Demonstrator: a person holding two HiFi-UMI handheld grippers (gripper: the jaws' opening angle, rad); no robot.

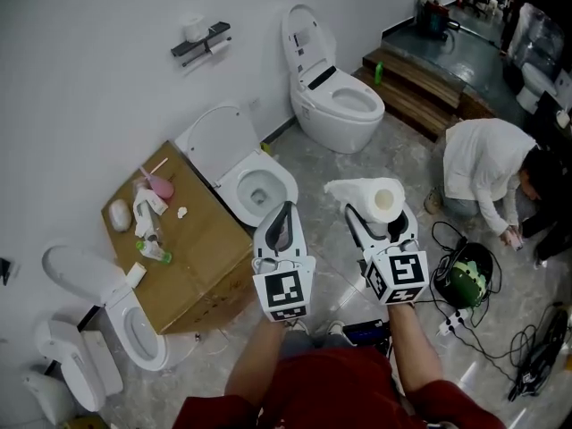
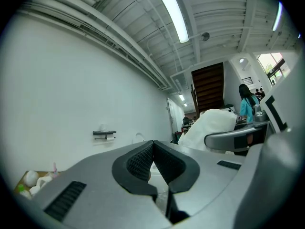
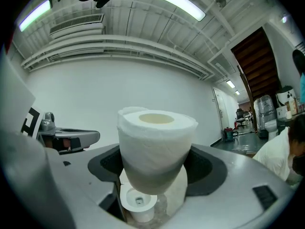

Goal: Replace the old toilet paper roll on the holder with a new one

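A full white toilet paper roll (image 1: pixel 379 198) stands upright between the pads of my right gripper (image 1: pixel 382 211), which is shut on it; in the right gripper view the roll (image 3: pixel 155 149) fills the middle. A loose sheet hangs from it to the left. My left gripper (image 1: pixel 281 219) is beside it, shut with nothing in it, its pads (image 2: pixel 143 161) touching. The black wall holder (image 1: pixel 201 42) with a small roll on its shelf and paper on its bar hangs high on the white wall, far off; it shows small in the left gripper view as the holder (image 2: pixel 104 134).
Below the holder stand an open toilet (image 1: pixel 243 172) and a cardboard box (image 1: pixel 179 239) with bottles and wipes on top. Another toilet (image 1: pixel 329 88) stands at the right of it, and one (image 1: pixel 112 307) at lower left. A person in white (image 1: pixel 487 168) crouches at right among cables and a green helmet (image 1: pixel 466 278).
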